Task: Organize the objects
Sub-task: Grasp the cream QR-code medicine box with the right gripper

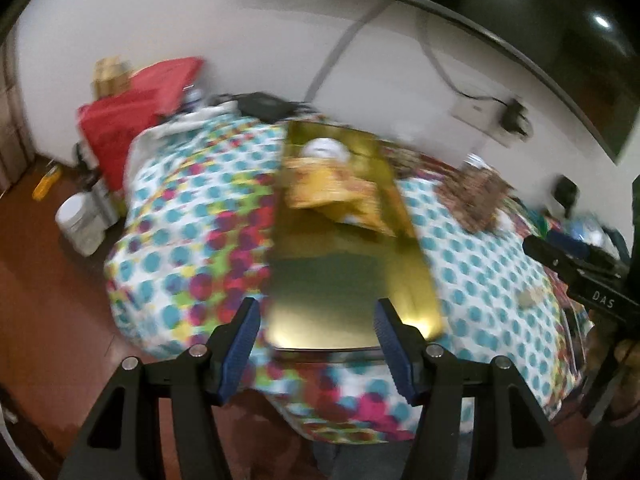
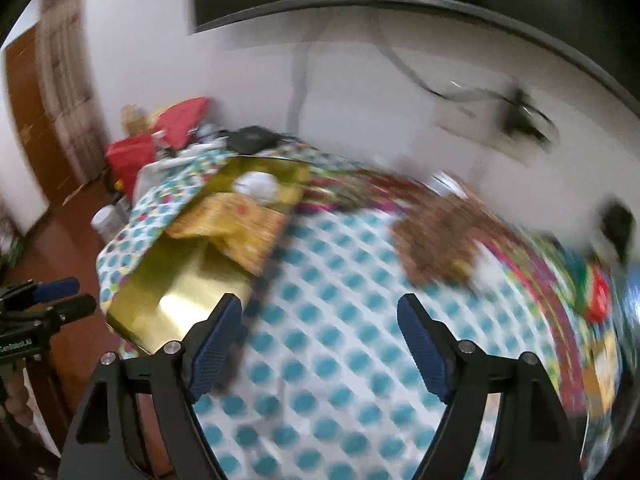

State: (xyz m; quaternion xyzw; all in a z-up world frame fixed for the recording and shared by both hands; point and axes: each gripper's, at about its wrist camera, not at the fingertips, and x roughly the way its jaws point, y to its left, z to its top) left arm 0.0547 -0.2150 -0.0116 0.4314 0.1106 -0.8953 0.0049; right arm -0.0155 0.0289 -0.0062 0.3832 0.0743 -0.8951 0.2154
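Note:
A gold tray lies on a table under a dotted cloth. In it are a yellow packet and a white round thing at the far end. The tray also shows in the right wrist view, with the packet and white thing. A brown patterned packet lies on the cloth to the right, also in the right wrist view. My left gripper is open and empty over the tray's near end. My right gripper is open and empty above the cloth.
A red bag and a black box sit at the table's far end by the wall. White jars stand on the brown floor at left. Colourful clutter crowds the right edge. A dark screen hangs on the wall above.

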